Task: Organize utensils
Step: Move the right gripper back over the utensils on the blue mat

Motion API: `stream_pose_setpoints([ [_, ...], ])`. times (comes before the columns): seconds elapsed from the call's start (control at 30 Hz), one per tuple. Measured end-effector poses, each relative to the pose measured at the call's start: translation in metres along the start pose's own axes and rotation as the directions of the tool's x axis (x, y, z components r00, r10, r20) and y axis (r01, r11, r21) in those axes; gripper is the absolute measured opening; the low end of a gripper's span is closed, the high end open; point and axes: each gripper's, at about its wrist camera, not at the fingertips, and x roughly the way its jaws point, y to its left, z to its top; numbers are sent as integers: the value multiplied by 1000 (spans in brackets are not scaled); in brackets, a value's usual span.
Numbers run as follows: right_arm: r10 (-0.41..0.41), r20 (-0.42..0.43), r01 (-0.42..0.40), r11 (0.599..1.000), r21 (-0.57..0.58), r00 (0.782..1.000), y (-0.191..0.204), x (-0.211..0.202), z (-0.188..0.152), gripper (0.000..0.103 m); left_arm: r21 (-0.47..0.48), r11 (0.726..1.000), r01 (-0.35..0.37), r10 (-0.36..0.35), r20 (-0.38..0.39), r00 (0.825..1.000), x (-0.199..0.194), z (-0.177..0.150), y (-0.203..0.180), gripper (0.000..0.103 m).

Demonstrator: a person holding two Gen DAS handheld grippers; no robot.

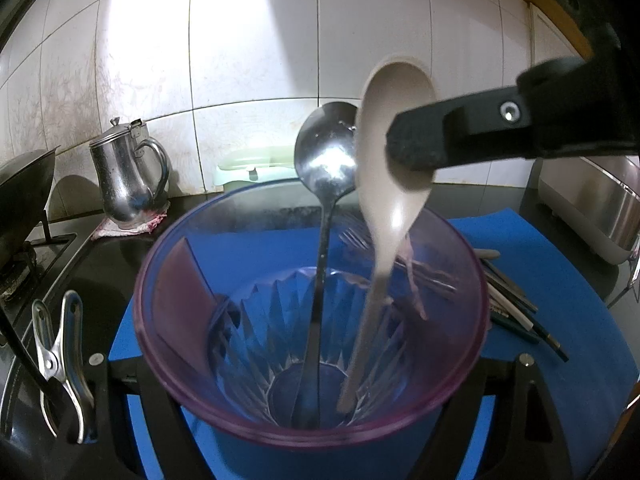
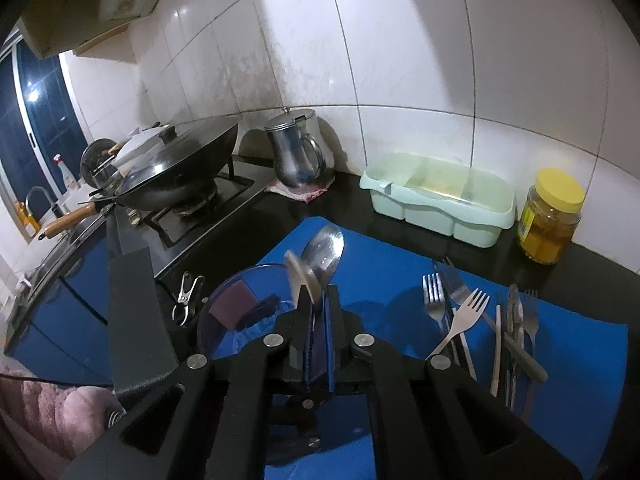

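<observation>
A clear cup with a purple rim [image 1: 138,312] sits between the two fingers of my left gripper [image 1: 312,364], which is shut on its sides. Two spoons stand in it, bowls up: a steel spoon [image 1: 326,148] and a blurred beige plastic spoon [image 1: 384,92] with its handle tip at the cup's bottom. One finger [image 1: 440,136] of my right gripper crosses in front of the beige spoon's bowl. In the right wrist view my right gripper [image 2: 318,292] shows a narrow gap between its jaws. The beige spoon [image 2: 298,276] is at its left fingertip, above the cup [image 2: 224,284].
Several forks and knives [image 2: 460,312] lie on the blue mat [image 2: 580,360] right of the cup. A metal clip [image 2: 186,296] hangs by the left finger. Behind are a wok [image 2: 180,168] on the stove, a steel kettle [image 2: 298,152], a green box [image 2: 440,200] and a yellow-lidded jar [image 2: 552,216].
</observation>
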Motion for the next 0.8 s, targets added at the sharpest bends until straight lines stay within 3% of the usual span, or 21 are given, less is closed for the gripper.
stream_pose_setpoints([
  [0.23,-9,31,8,1000,28,999,-8,-11,3,25,2,1000,-4,4,-3,1000,1,-2,-1,86],
  [0.43,-51,68,45,996,82,996,-28,-23,10,27,1,1000,-1,1,-2,1000,1,-1,0,86],
  [0.8,-112,-76,127,962,240,991,-80,14,-10,27,1,1000,-2,2,-3,1000,2,-1,0,86],
])
